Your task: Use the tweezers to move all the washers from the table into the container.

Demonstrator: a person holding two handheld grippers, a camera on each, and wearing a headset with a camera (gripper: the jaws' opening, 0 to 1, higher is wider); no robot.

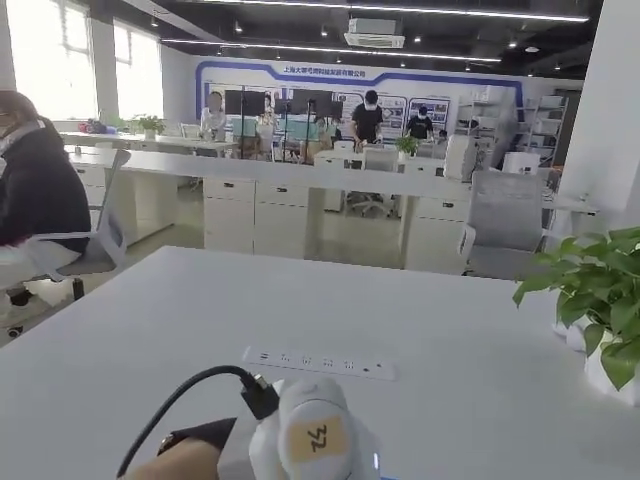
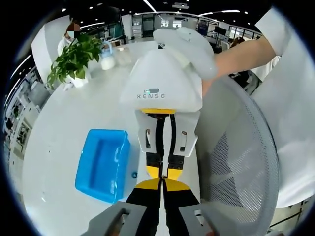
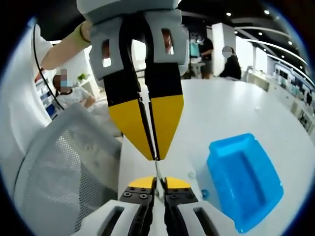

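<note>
Now | tweezers (image 3: 156,170) | long axis: left tongs (image 3: 155,158) to right tongs (image 3: 157,184)

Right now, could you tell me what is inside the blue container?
The blue container looks empty, with nothing lying on its bare floor. Its nearer wall may cover a strip of floor.

Potted plant (image 1: 590,288), power strip (image 1: 320,363)
</note>
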